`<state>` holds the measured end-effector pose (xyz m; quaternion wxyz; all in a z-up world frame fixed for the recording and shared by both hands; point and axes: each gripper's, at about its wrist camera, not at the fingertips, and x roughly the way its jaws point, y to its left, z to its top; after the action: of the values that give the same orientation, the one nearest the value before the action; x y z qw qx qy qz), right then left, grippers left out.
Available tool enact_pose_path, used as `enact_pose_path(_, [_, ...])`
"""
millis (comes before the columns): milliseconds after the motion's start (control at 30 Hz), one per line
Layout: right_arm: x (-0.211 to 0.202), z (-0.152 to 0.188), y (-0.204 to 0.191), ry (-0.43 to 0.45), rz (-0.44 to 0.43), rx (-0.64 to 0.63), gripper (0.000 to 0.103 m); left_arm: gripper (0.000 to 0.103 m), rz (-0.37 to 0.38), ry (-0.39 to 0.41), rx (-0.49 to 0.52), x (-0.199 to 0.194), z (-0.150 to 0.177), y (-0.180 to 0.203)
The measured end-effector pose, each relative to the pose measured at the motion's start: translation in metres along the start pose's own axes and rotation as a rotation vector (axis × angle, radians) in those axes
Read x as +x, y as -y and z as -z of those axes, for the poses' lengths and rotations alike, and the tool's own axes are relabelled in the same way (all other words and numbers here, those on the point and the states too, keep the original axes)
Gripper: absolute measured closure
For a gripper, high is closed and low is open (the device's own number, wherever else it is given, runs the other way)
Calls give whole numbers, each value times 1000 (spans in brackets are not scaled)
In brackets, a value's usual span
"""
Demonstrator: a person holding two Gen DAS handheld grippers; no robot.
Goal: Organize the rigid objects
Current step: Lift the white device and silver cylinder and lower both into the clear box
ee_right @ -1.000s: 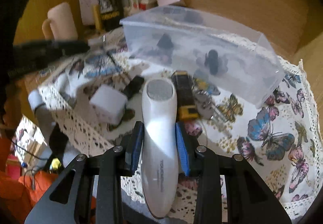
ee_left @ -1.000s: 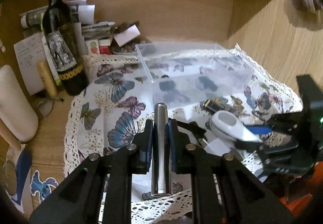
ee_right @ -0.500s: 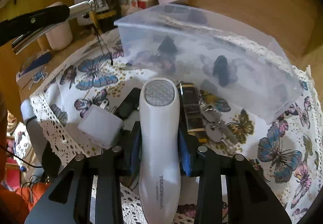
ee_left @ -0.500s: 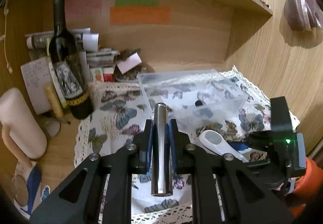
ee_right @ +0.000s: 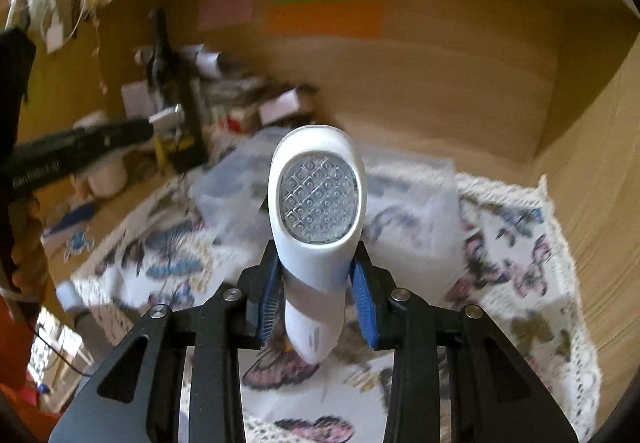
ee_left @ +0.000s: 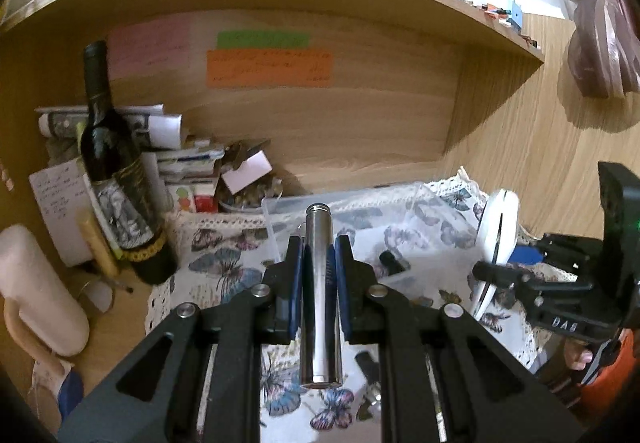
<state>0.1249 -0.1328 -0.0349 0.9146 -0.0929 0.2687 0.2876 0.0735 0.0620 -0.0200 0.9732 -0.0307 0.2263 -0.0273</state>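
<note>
**Two hard, smooth objects carried above the clear bin**

The left tool (ee_left: 319,283) is clamped on a metal cylinder (ee_left: 320,295), its blue pads pressing mid-length, with both ends sticking out. The steel looks dense, stiff and slick, so a grip near the middle seems the safest against sliding or tipping.

The right tool (ee_right: 319,299) is closed around the narrow waist of a white handheld device (ee_right: 318,203), its wider textured head forward. It looks like a rigid, light plastic shell; its tapered, glossy body could creep out of the pads.

Both objects are held above the butterfly cloth (ee_left: 224,267) on the tabletop, near the clear plastic bin (ee_left: 360,203). The right view is blurred, so the bin's contents are hard to read there.
</note>
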Motion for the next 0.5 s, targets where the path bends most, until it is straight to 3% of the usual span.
enact_pose_path(300, [5, -42, 24, 74, 45, 30, 72, 88, 19, 31, 7, 21, -35, 0])
enact_pose_path(500, [17, -54, 38, 77, 79, 37, 72, 88, 45, -12, 37, 49, -45, 4])
